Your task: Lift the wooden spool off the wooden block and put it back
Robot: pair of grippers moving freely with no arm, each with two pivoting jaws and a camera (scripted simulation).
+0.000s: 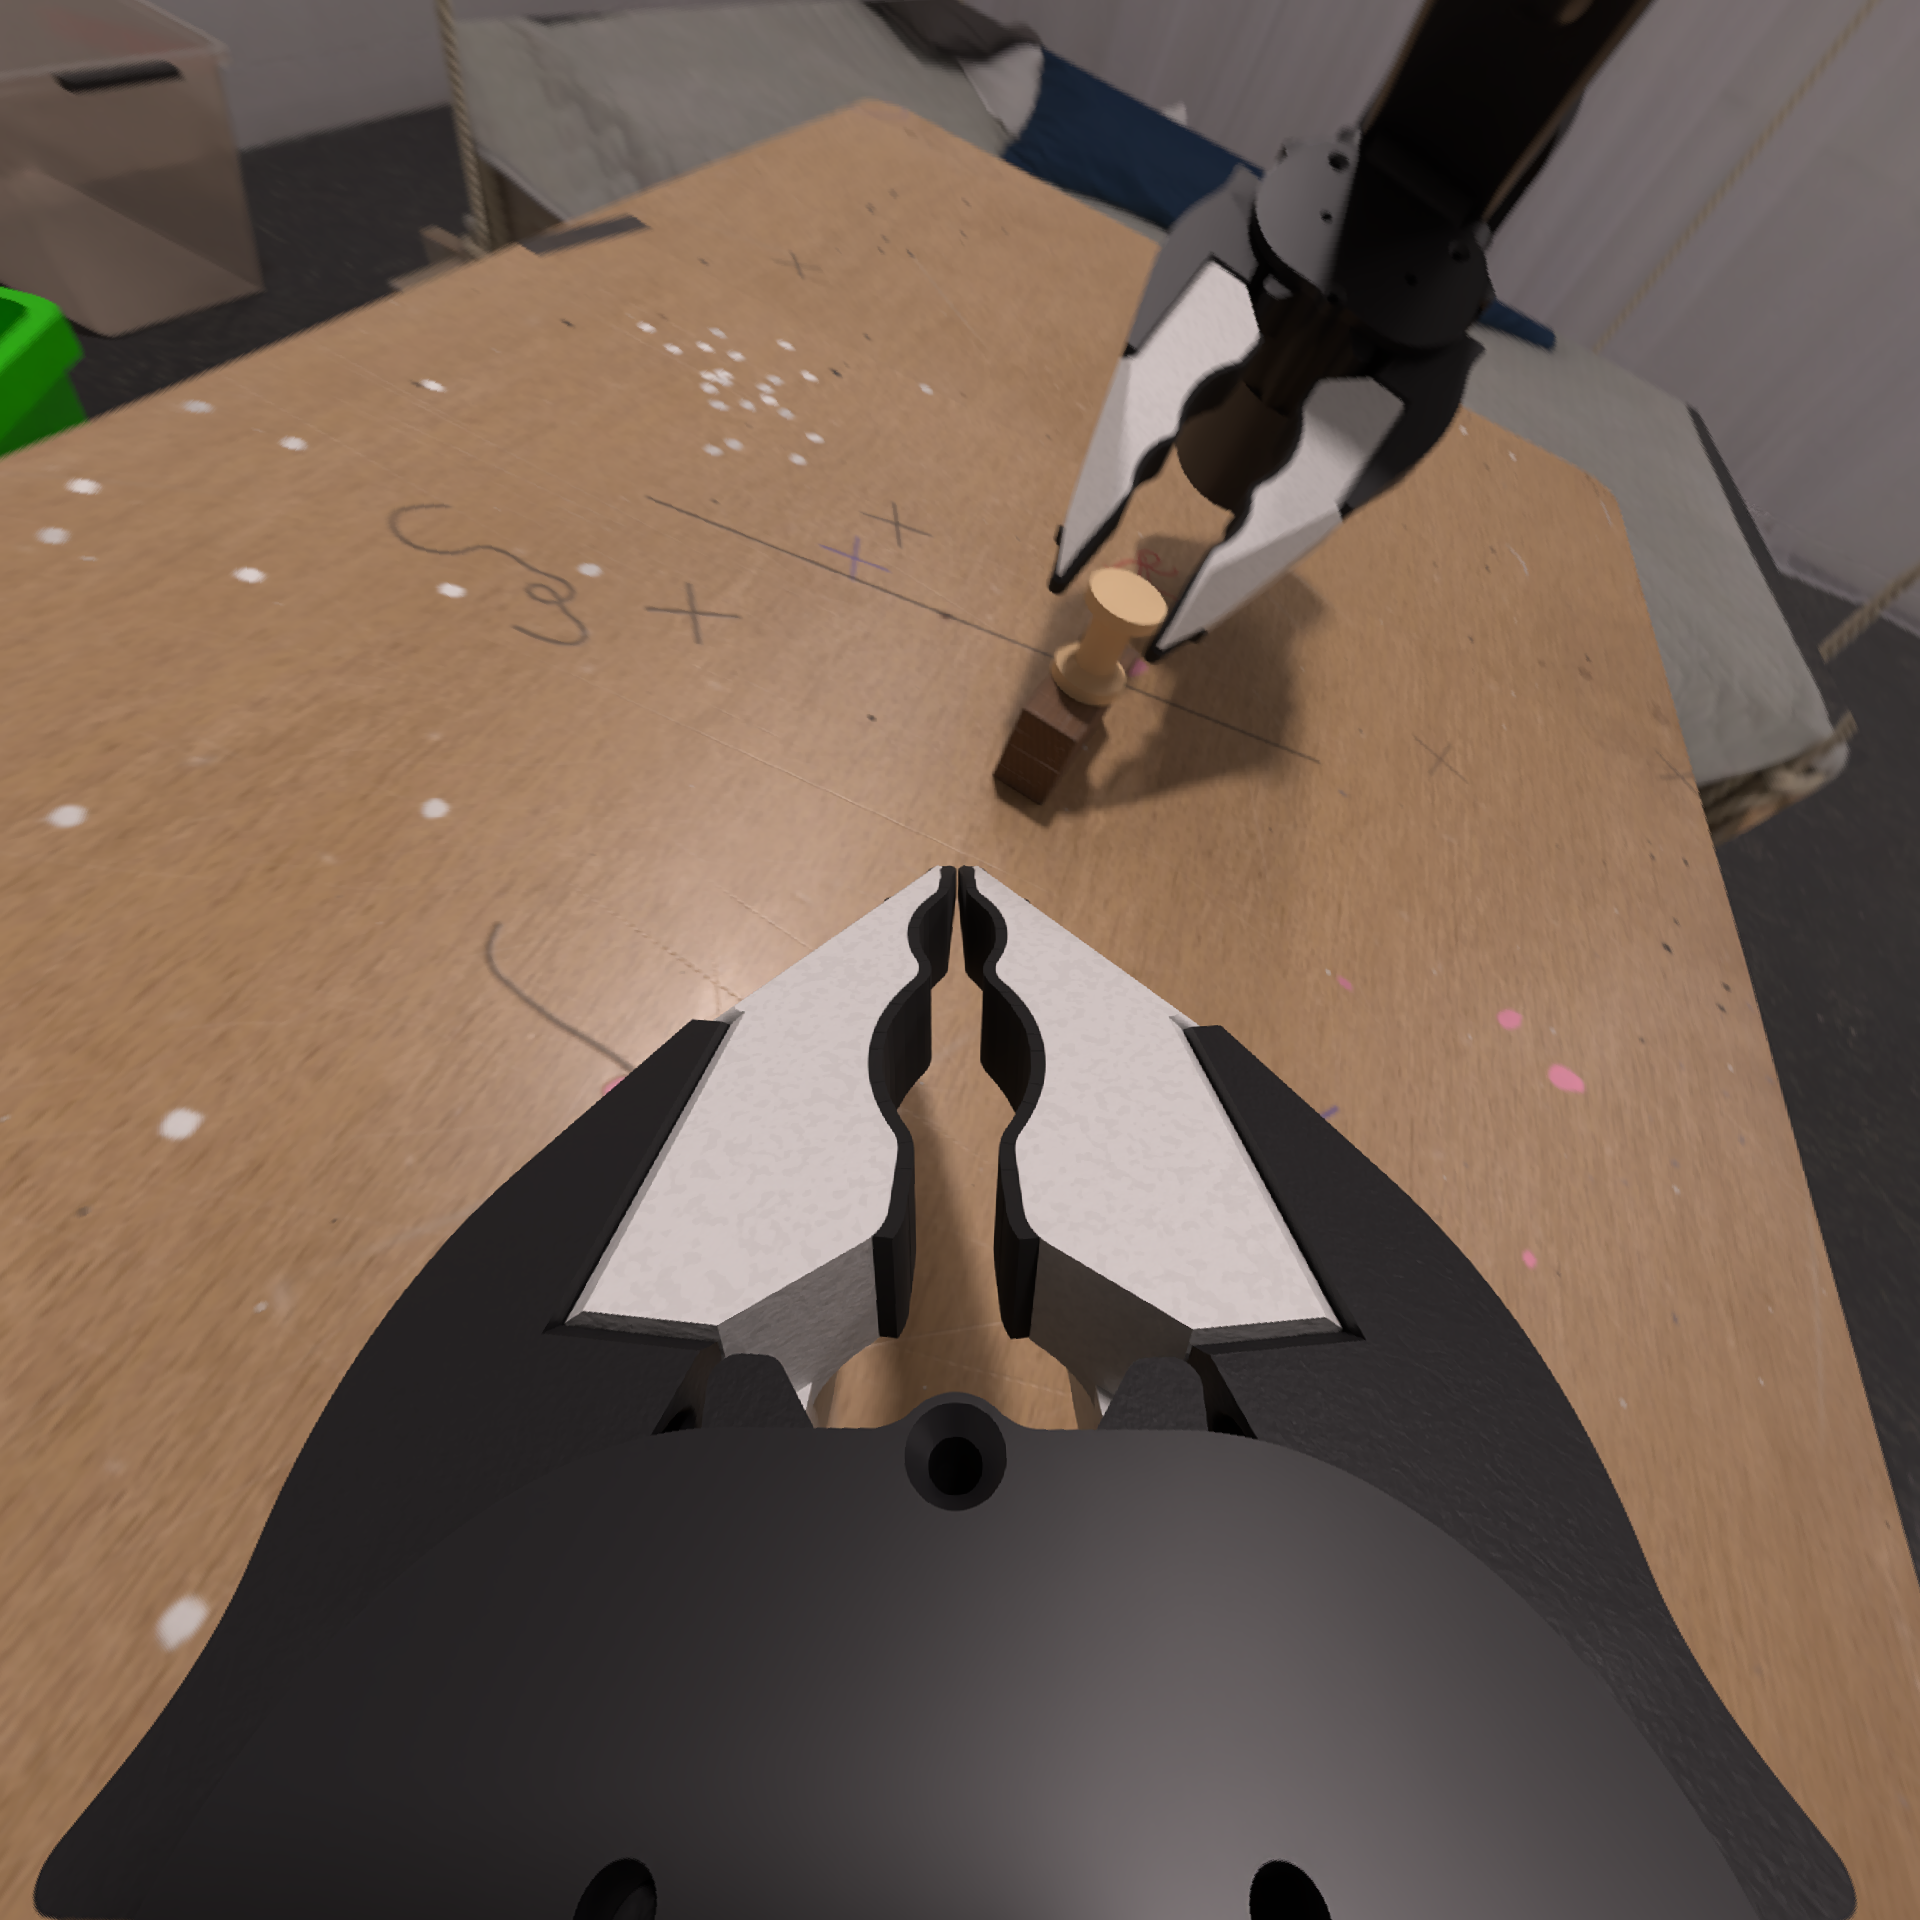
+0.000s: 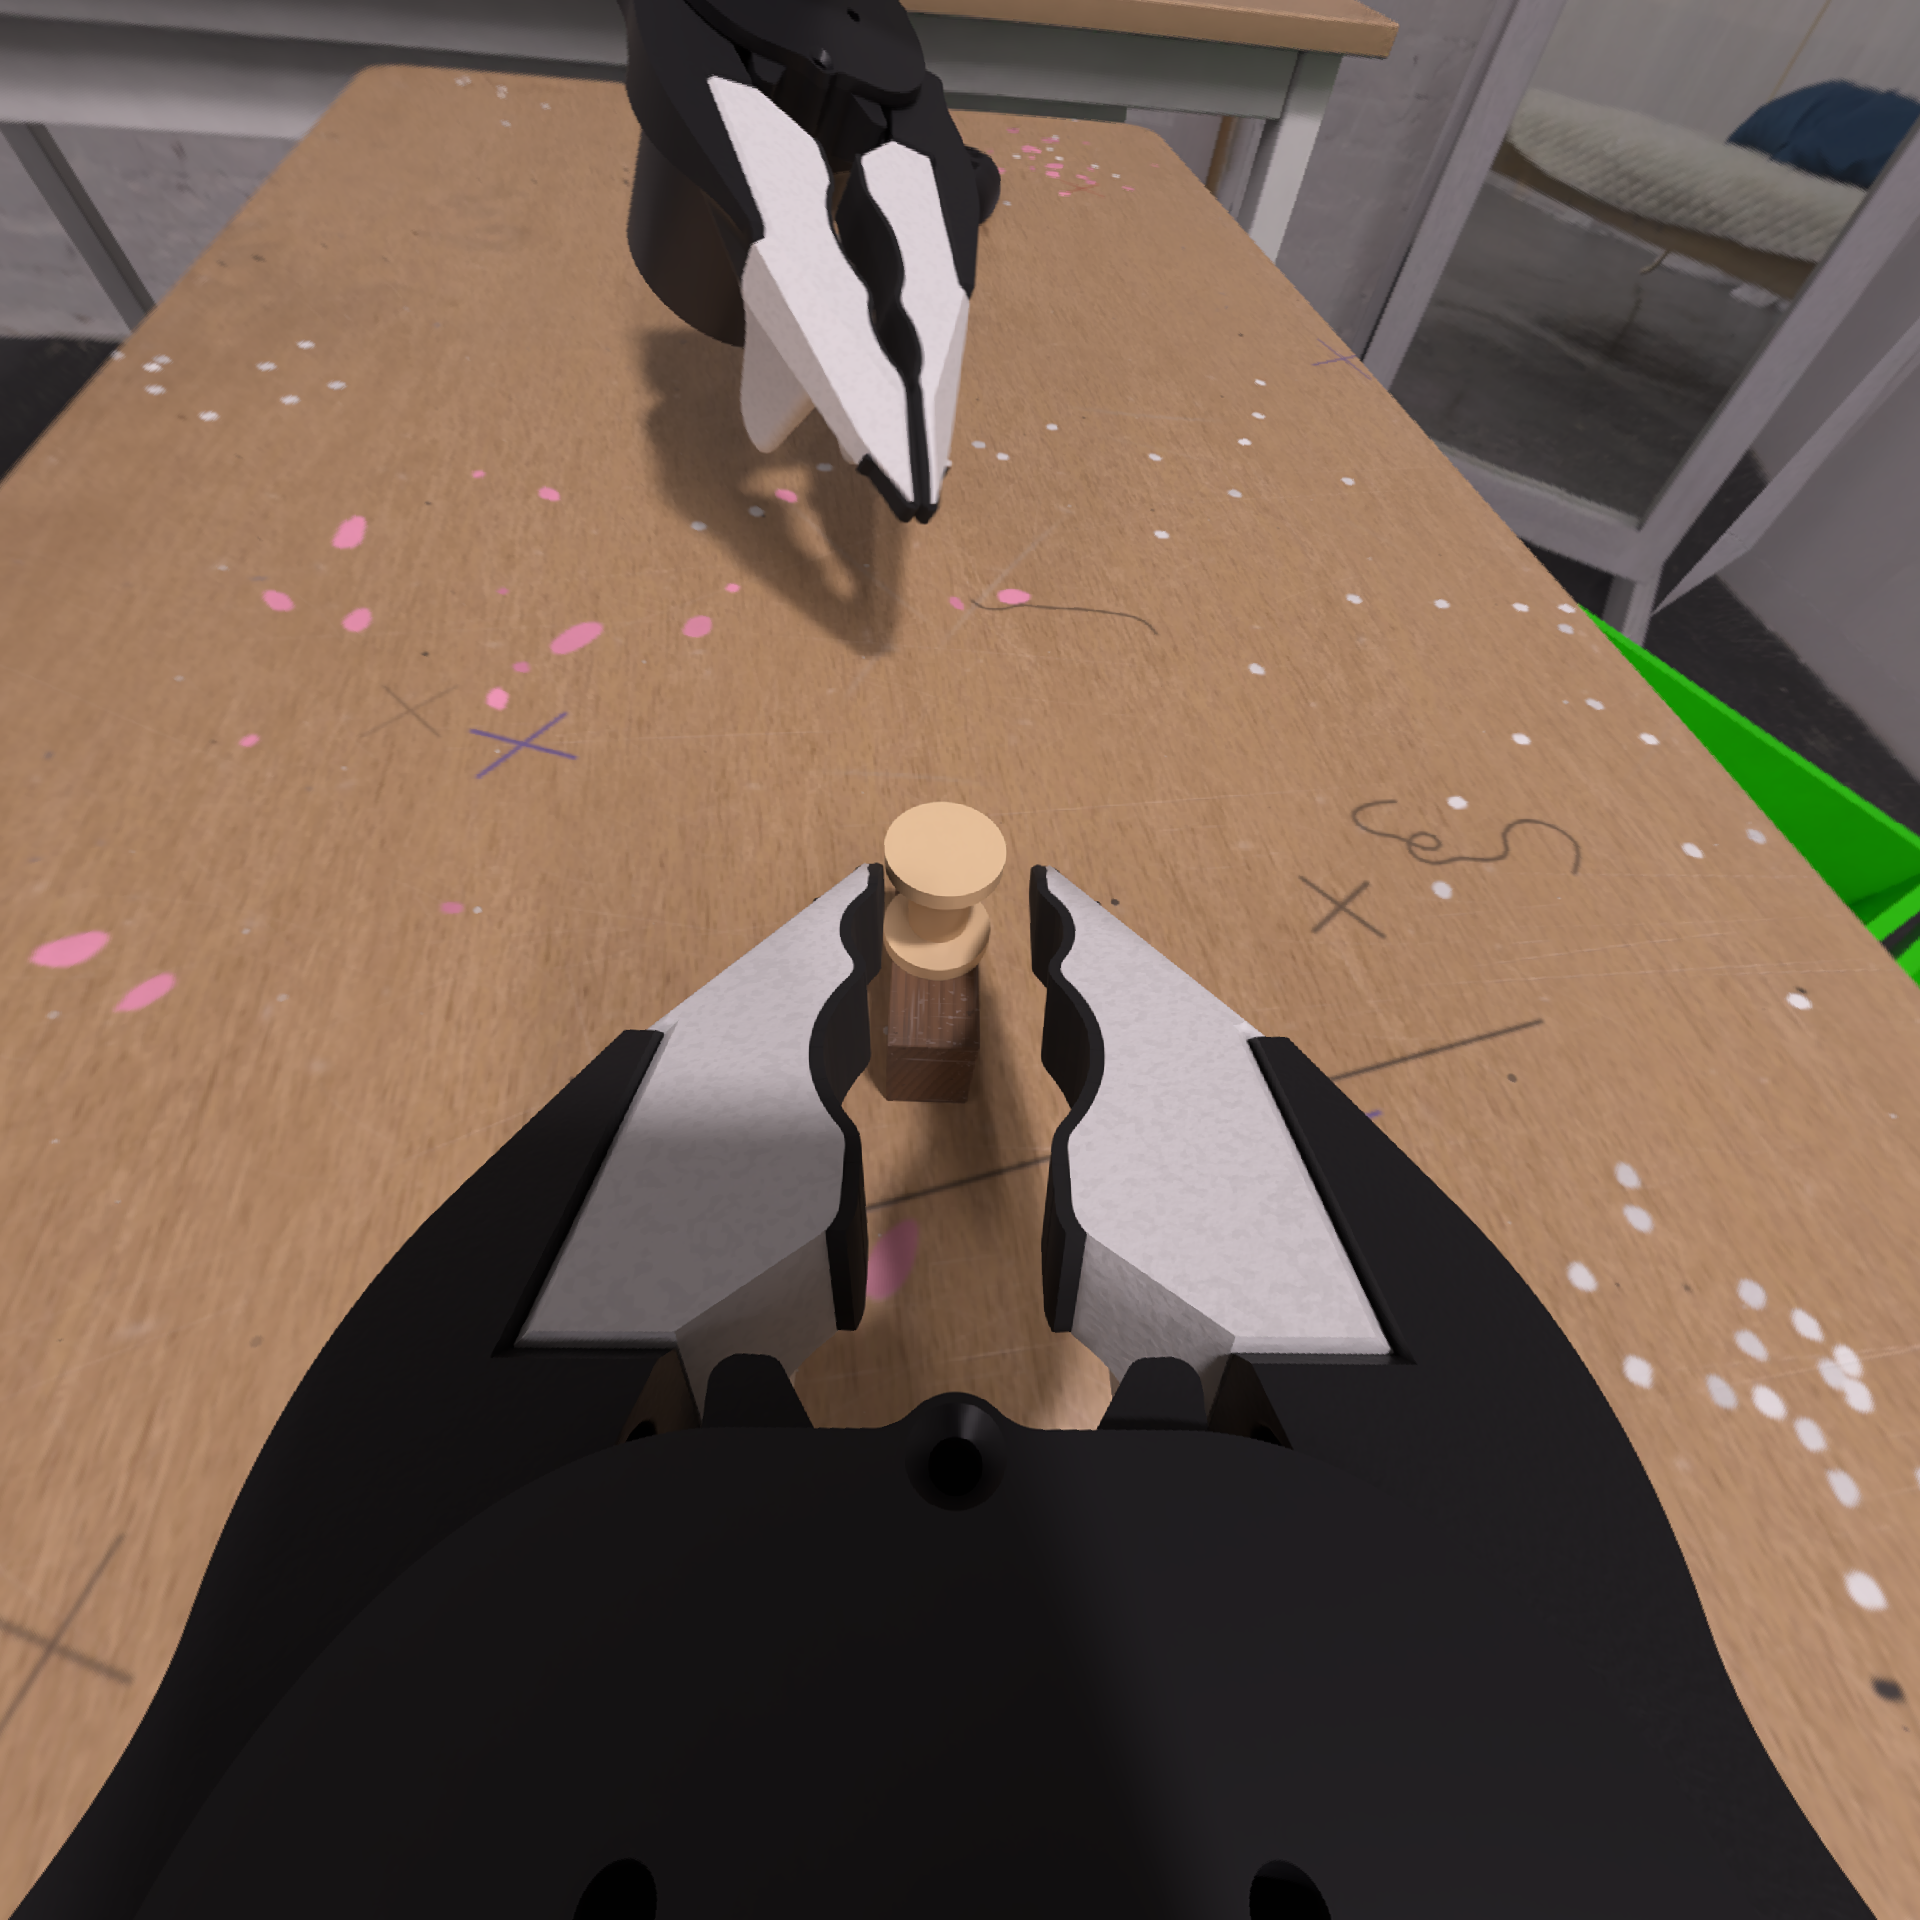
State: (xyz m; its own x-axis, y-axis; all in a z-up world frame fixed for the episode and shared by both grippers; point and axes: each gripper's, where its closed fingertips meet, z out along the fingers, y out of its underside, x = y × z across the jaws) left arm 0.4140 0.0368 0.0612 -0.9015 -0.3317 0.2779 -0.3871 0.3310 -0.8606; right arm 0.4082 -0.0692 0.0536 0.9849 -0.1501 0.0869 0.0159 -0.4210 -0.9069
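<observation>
A light wooden spool (image 2: 943, 894) stands upright on a small dark wooden block (image 2: 928, 1039) on the table. Both also show in the left wrist view, the spool (image 1: 1107, 639) on the block (image 1: 1044, 753). My right gripper (image 2: 954, 883) is open, its fingertips on either side of the spool's top, apart from it. It shows in the left wrist view (image 1: 1107, 613) coming down from above. My left gripper (image 1: 956, 873) is shut and empty, hovering over bare table some way from the block. It shows in the right wrist view (image 2: 920, 509) beyond the spool.
The wooden table (image 1: 520, 831) is marked with paint spots and pen crosses. A green bin (image 2: 1818, 790) sits off the table's edge; it shows in the left wrist view (image 1: 31, 364). A grey shelf frame (image 2: 1538, 364) and a box (image 1: 114, 177) stand beyond the table.
</observation>
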